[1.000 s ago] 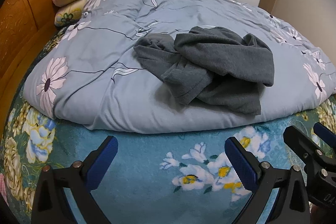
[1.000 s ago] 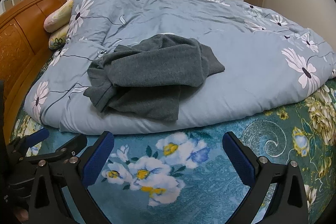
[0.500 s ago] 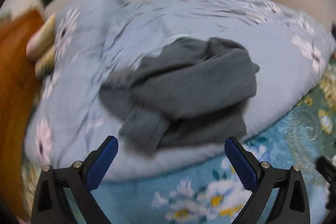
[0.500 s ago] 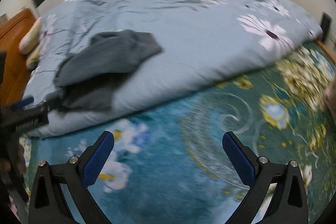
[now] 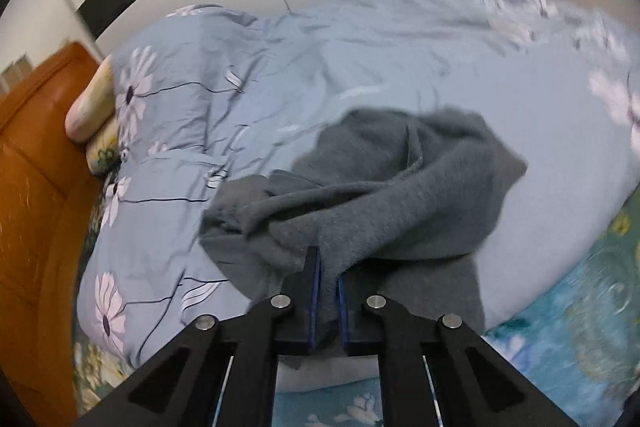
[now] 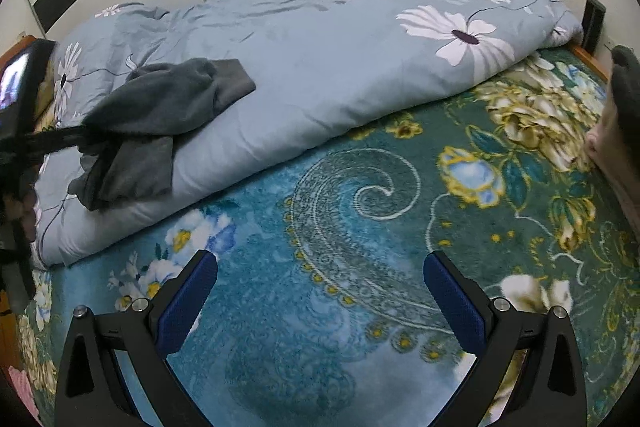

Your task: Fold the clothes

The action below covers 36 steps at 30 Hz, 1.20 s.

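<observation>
At the lower middle of the left wrist view, the left claw point(image 5: 328, 287) is pinched nearly shut on a fold of the grey garment point(image 5: 384, 195), near its front edge. That garment lies crumpled on the pale blue floral duvet point(image 5: 208, 131), close to the duvet's near edge, with the wooden headboard point(image 5: 36, 155) off to the left. Its bulk runs roughly left to right across the view, but it is too bunched to say which end is the collar or hem — no clear heading can be read.

From the right wrist view, the right claw point(image 6: 320, 291) is spread wide and holds nothing; it hangs over the teal floral bedspread point(image 6: 360, 211), well apart from the grey garment point(image 6: 160, 111), which sits far left on the duvet point(image 6: 320, 47). By my judgement this is the opening grasp: the cloth is caught but not yet spread. Next, the gripped edge likely needs lifting or drawing out, while the right claw finds a second edge to flatten it.
</observation>
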Each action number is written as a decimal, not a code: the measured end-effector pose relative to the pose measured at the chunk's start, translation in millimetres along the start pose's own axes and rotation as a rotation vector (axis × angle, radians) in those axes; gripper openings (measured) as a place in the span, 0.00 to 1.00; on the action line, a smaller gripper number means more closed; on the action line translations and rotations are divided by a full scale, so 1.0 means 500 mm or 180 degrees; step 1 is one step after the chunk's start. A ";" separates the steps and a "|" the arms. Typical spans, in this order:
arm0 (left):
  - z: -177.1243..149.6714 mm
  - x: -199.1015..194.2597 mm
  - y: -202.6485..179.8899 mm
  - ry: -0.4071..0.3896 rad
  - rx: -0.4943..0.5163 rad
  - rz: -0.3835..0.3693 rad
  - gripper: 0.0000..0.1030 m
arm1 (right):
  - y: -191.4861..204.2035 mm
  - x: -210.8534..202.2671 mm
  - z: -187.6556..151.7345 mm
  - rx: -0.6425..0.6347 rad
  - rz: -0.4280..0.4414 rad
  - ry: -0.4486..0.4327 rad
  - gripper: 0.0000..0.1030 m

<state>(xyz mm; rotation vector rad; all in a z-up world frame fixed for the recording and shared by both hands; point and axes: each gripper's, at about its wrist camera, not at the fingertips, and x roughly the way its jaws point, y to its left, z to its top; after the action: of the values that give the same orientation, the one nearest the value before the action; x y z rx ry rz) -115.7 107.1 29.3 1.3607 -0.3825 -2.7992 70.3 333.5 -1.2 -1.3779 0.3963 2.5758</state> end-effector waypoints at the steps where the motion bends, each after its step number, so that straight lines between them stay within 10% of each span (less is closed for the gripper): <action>1: 0.001 -0.021 0.020 -0.0037 -0.0100 -0.0067 0.07 | 0.004 -0.012 0.001 -0.0002 -0.0002 -0.0022 1.00; 8: -0.088 -0.209 0.186 -0.0451 -0.0752 -0.0396 0.06 | 0.068 -0.100 -0.001 -0.0161 0.0004 -0.0201 1.00; 14: -0.339 -0.295 0.380 -0.0531 -0.1353 -0.0296 0.06 | 0.161 -0.166 -0.034 -0.0450 0.0062 -0.0233 1.00; 26: -0.900 -0.259 0.615 0.0390 -0.2662 0.0157 0.05 | 0.339 -0.138 -0.090 -0.1084 0.0274 0.0090 0.99; 36: -0.924 -0.222 0.654 0.0473 -0.3070 -0.0109 0.05 | 0.466 -0.024 -0.035 -0.0734 0.1052 0.0541 0.89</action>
<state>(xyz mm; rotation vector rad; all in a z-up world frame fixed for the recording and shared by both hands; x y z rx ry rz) 278.6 -297.3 -86.9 1.2527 0.8766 -2.2783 22.6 107.1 32.6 -1.7505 0.3917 2.8500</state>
